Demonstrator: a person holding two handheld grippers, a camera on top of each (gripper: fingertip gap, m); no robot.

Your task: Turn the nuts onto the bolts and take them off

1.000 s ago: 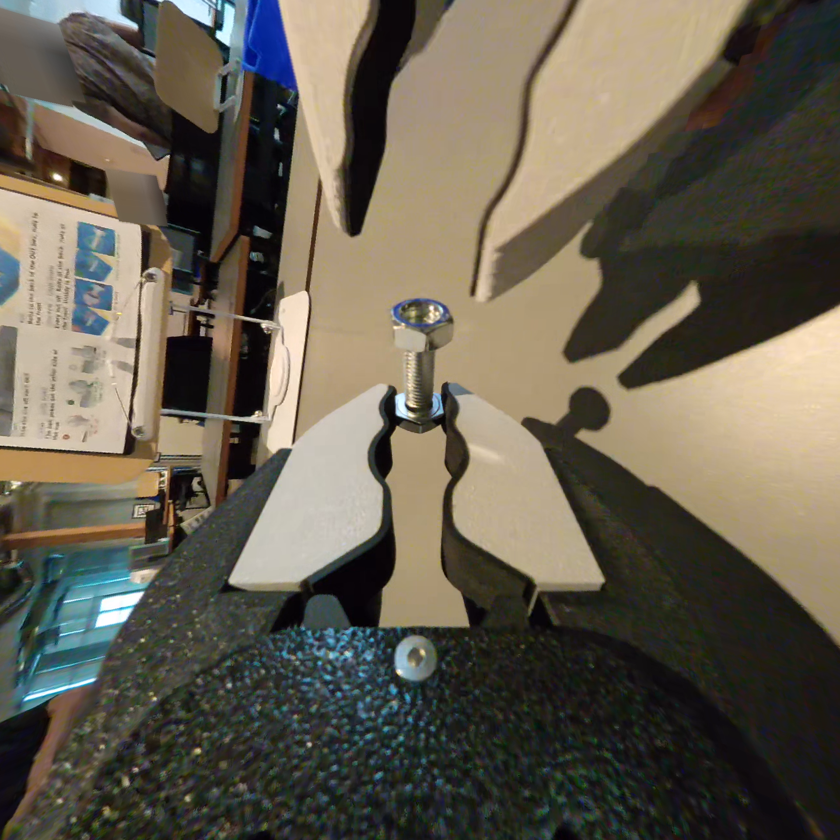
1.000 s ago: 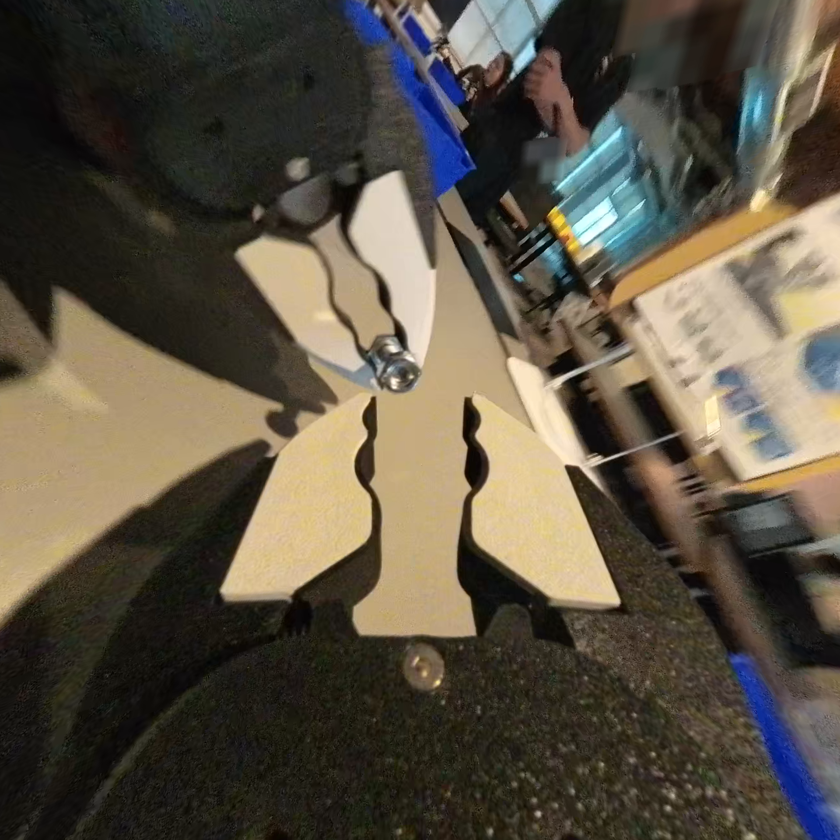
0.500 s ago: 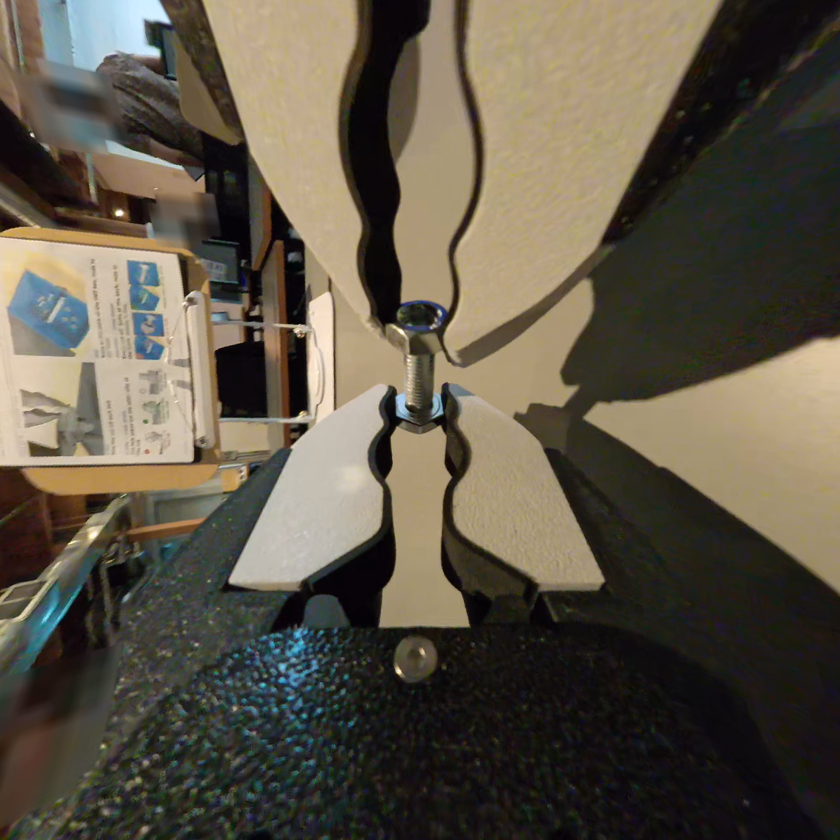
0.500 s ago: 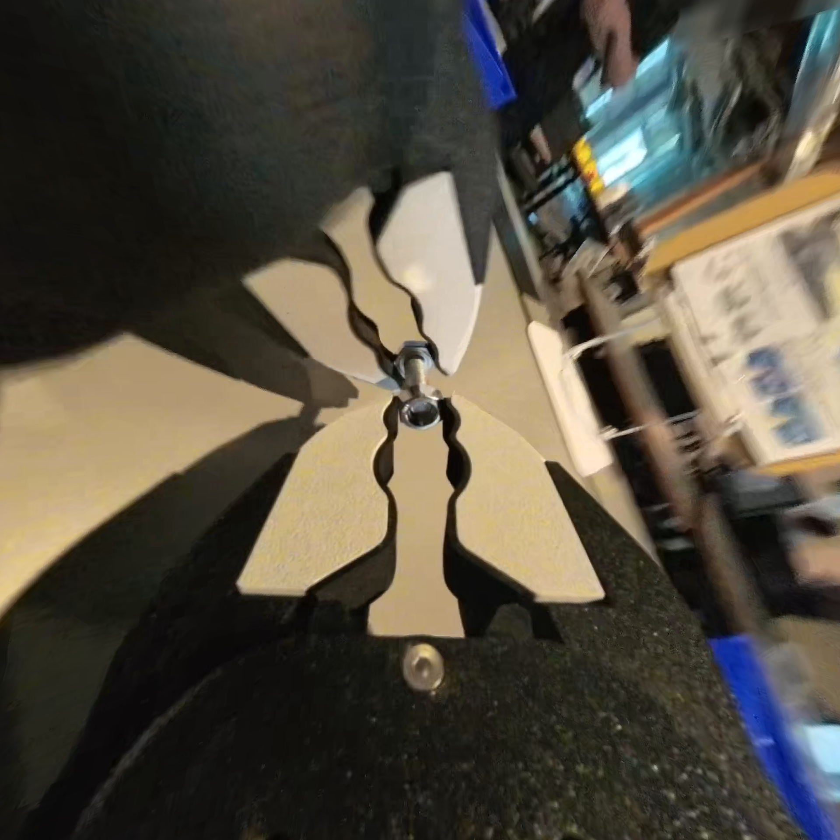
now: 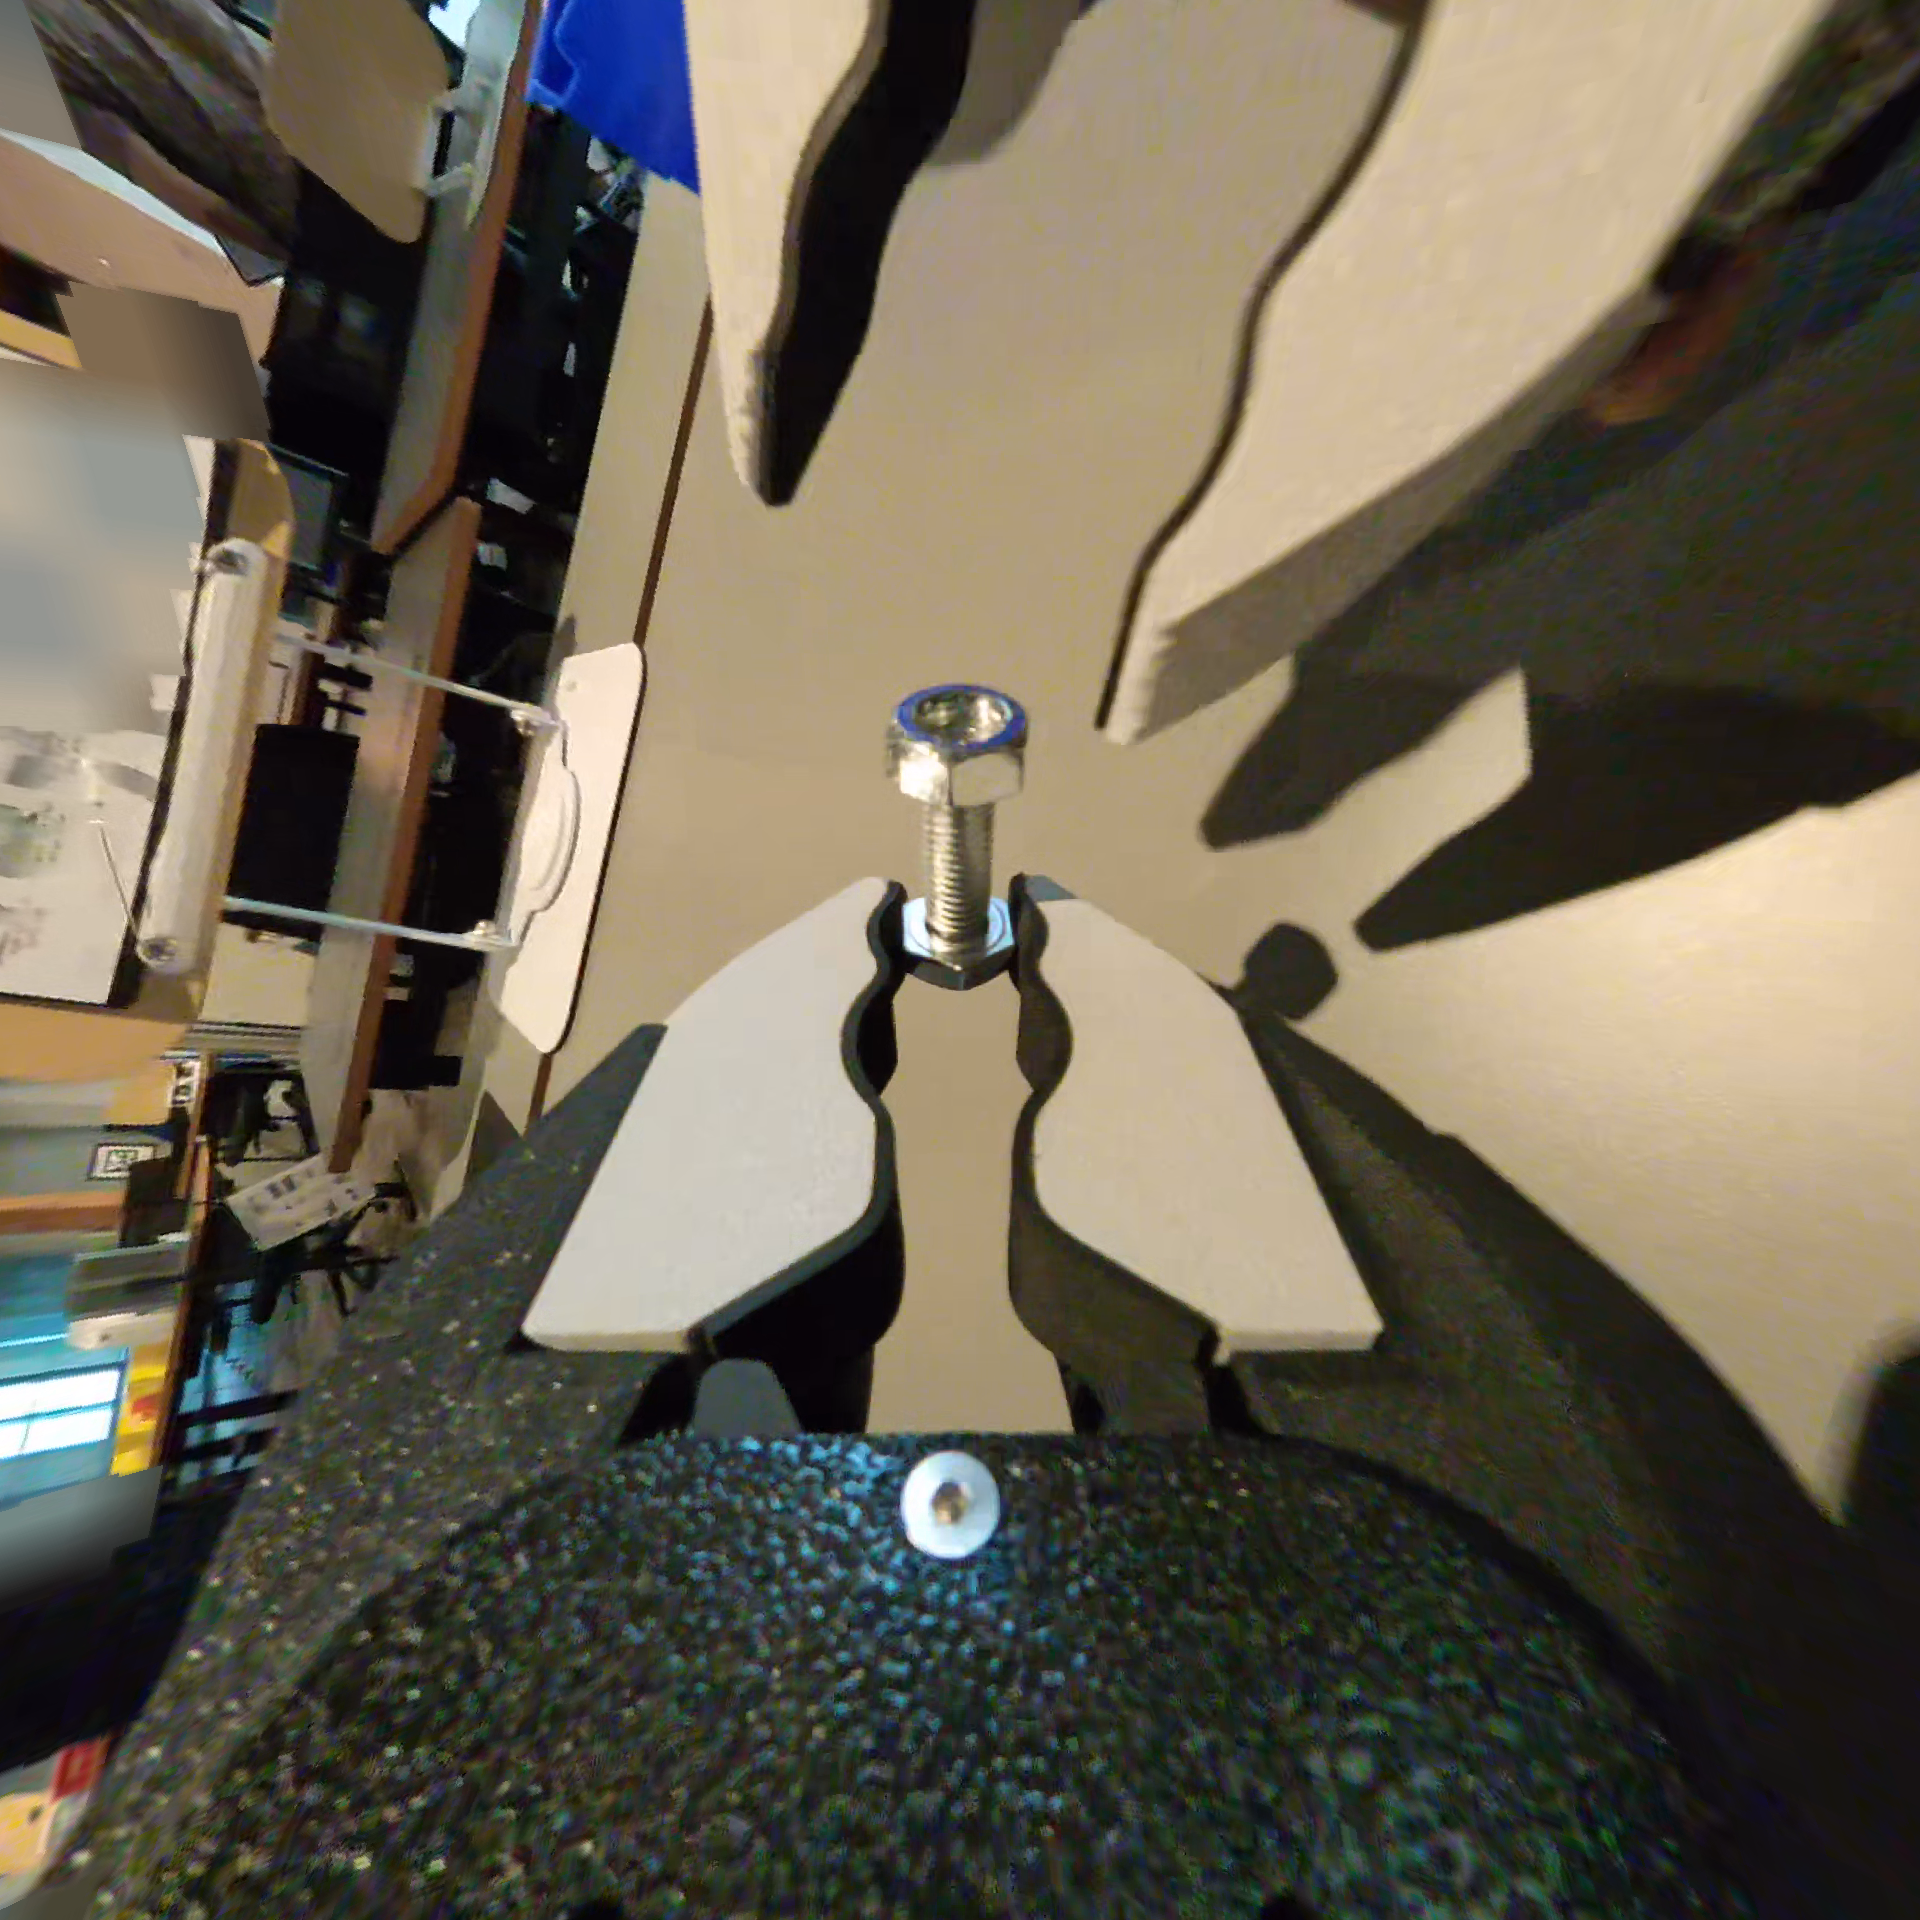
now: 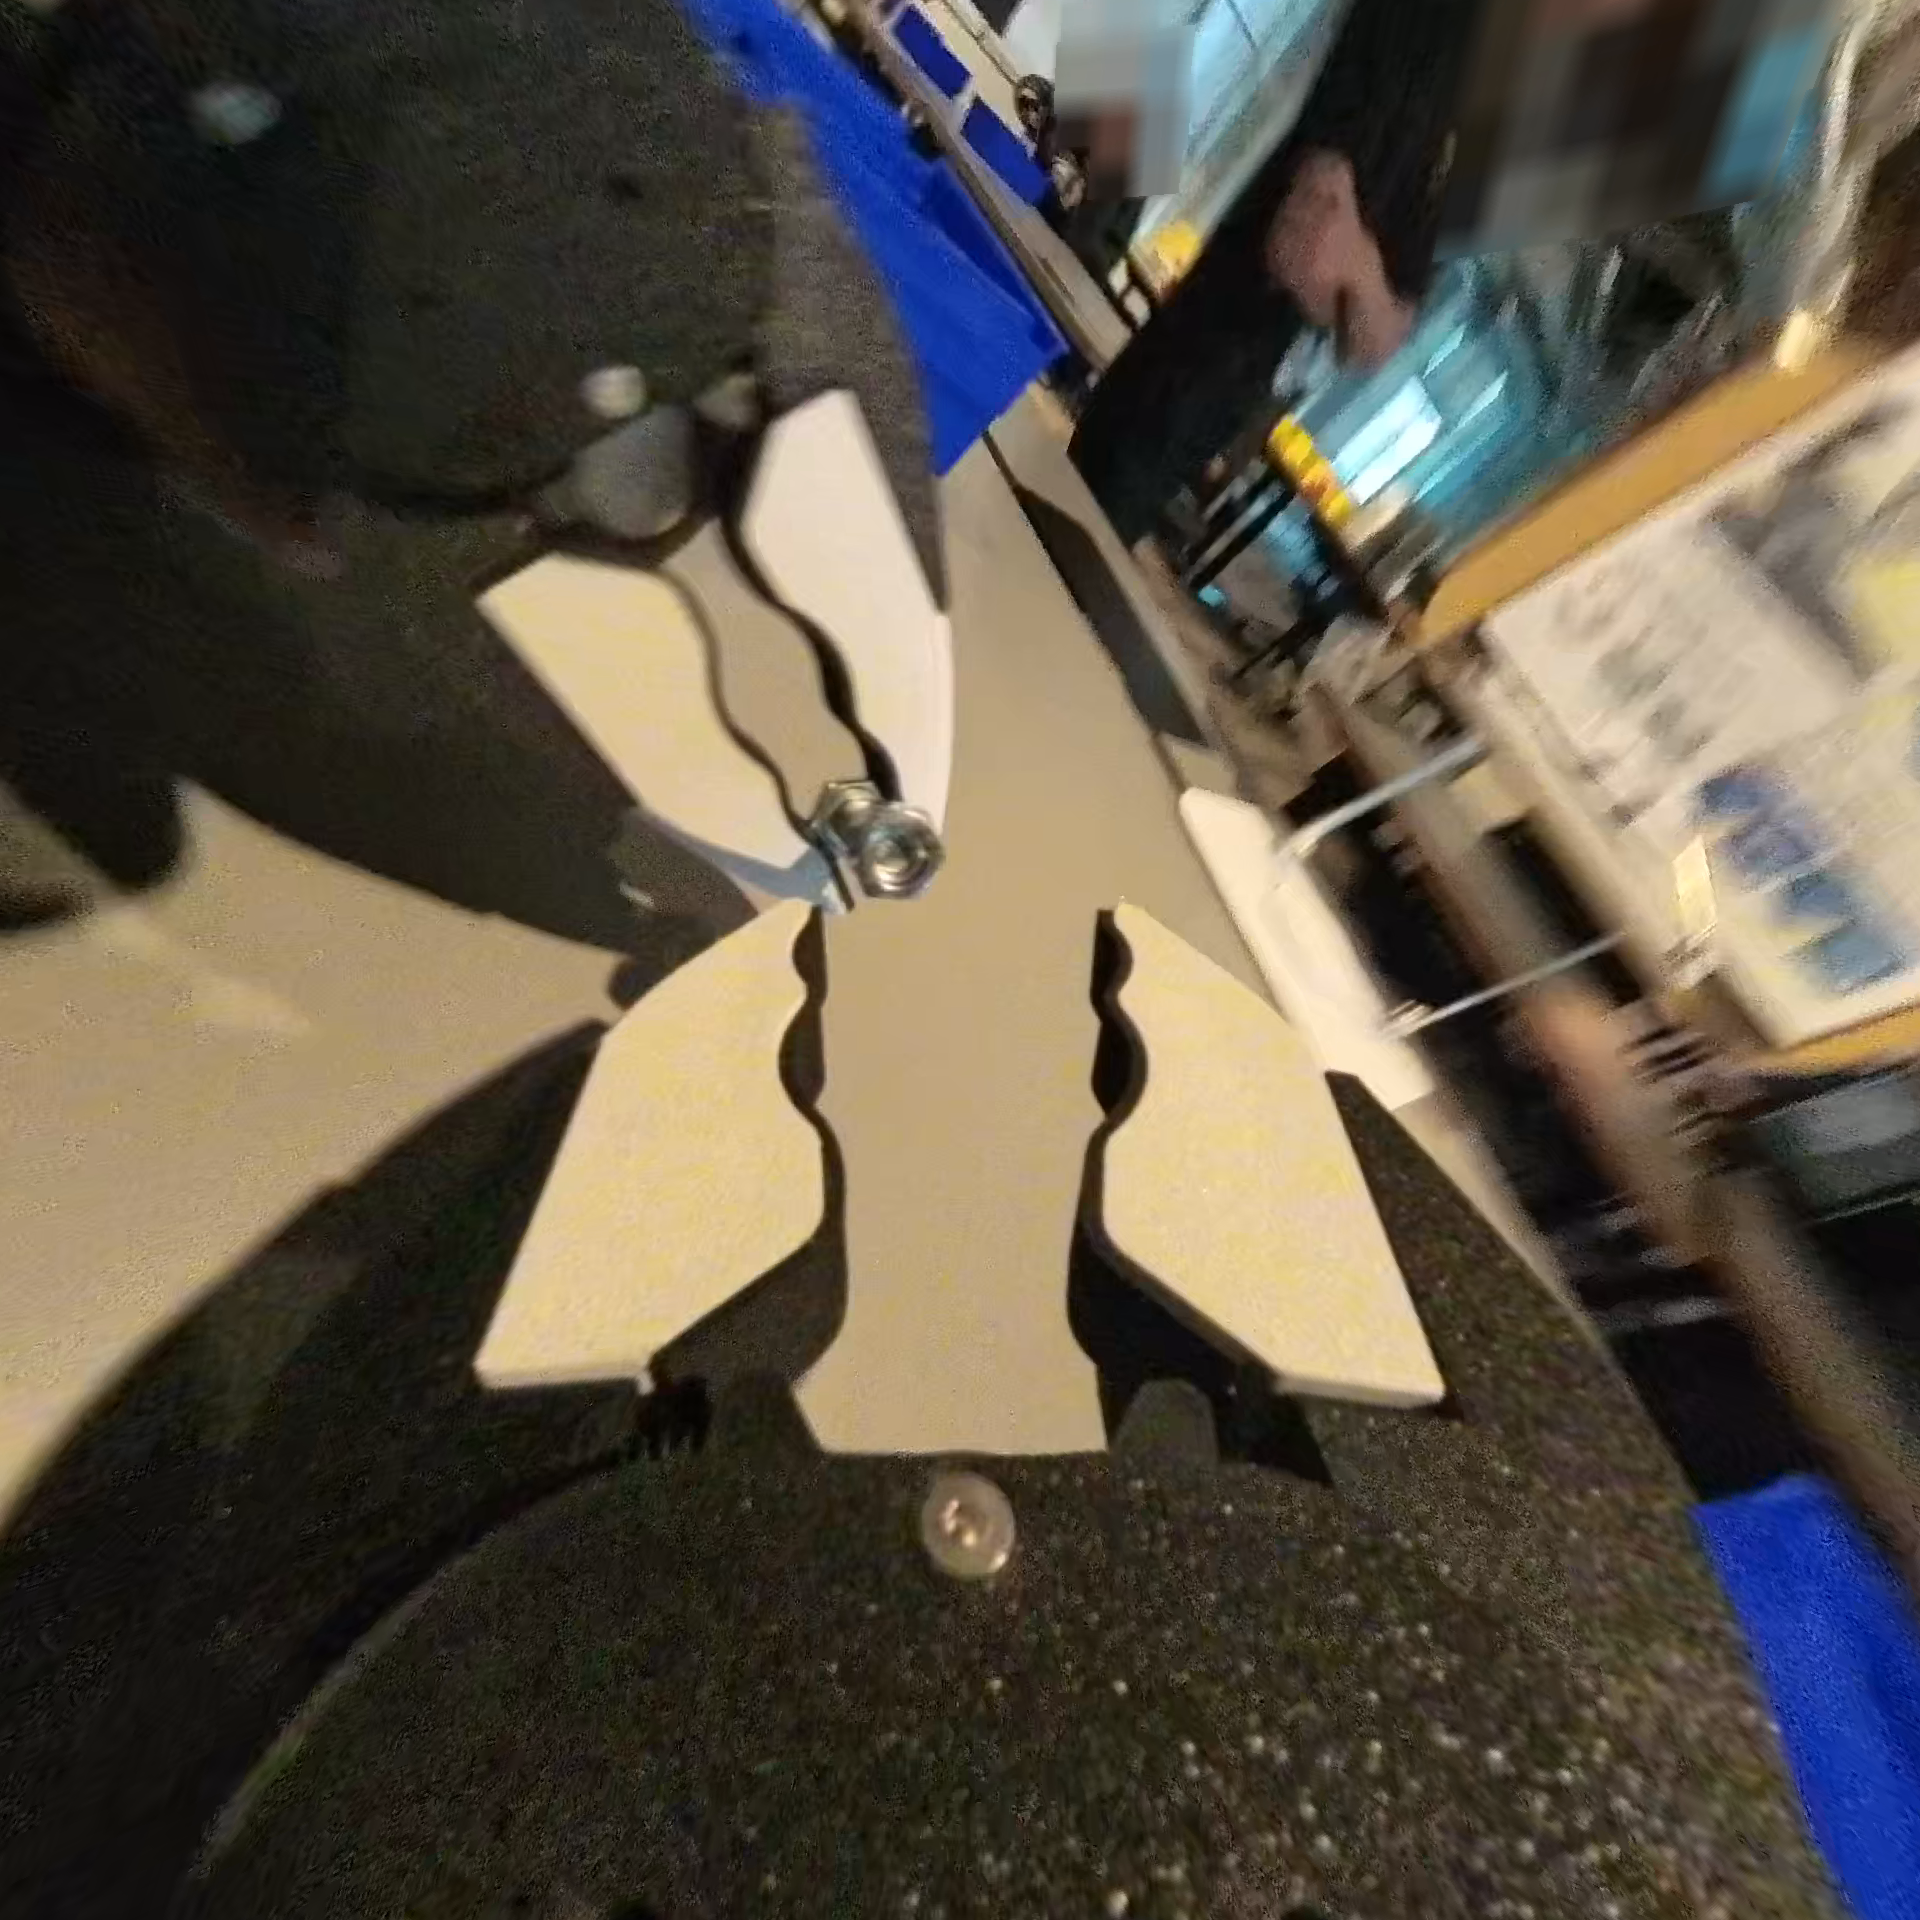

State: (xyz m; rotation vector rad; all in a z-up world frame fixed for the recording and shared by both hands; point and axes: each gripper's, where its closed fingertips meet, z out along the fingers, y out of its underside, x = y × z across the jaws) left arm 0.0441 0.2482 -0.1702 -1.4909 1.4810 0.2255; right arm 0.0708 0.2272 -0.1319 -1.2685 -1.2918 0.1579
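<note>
In the left wrist view my left gripper [image 5: 954, 925] is shut on the hex head of a silver bolt [image 5: 956, 883], which points away from the camera. A nut with a blue ring [image 5: 958, 740] sits on the bolt's far end. My right gripper [image 5: 951, 603] hangs open beyond the nut and does not touch it. In the right wrist view my right gripper [image 6: 961, 920] is open and empty. The bolt and nut [image 6: 888, 854] sit just past its left fingertip, held by the left gripper [image 6: 847, 831].
A beige table [image 5: 1039, 499] lies under both grippers. A white stand [image 5: 566, 842] on thin rods carries a printed board [image 6: 1714, 831] at the table's edge. A blue bin [image 6: 935, 270] stands at the far side. A person [image 6: 1340, 270] is in the blurred background.
Half a second ago the right gripper's fingers were closed around the nut. They have since opened and drawn back off it. The left gripper has kept its hold on the bolt.
</note>
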